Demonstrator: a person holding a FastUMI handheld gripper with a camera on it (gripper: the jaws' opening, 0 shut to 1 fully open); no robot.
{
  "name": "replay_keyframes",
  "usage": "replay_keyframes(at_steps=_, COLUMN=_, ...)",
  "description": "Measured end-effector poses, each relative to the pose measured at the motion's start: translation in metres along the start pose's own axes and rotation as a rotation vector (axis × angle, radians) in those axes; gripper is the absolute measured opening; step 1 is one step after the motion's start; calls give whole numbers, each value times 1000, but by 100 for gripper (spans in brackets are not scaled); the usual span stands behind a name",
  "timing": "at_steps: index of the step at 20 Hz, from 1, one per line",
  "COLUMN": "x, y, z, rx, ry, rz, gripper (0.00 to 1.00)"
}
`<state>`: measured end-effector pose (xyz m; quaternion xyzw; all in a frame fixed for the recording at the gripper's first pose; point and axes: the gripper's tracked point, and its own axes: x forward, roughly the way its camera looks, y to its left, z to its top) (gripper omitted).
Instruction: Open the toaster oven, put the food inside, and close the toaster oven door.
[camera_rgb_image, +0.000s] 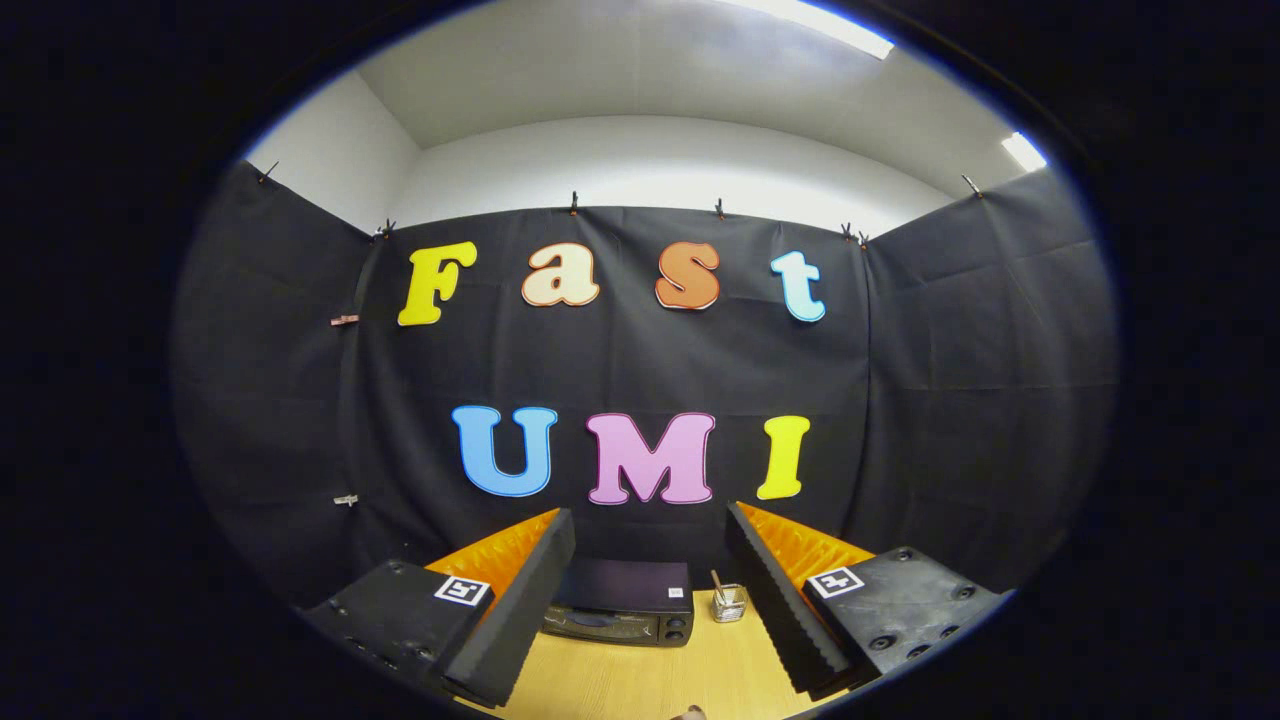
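My tongs (650, 590) hang released, fingers spread wide and grasping nothing, high above the wooden desk (640, 680). The toaster oven (622, 603) sits between and beyond my fingers, at the desk's far edge against the booth wall, its door closed. A small glass jar (729, 603) stands just beside it.
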<state>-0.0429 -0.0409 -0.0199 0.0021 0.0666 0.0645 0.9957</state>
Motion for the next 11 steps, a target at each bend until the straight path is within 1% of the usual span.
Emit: replay_keyframes(at_steps=11, x=6, y=3, z=-4, rx=-1, ry=0, rz=13, gripper=99)
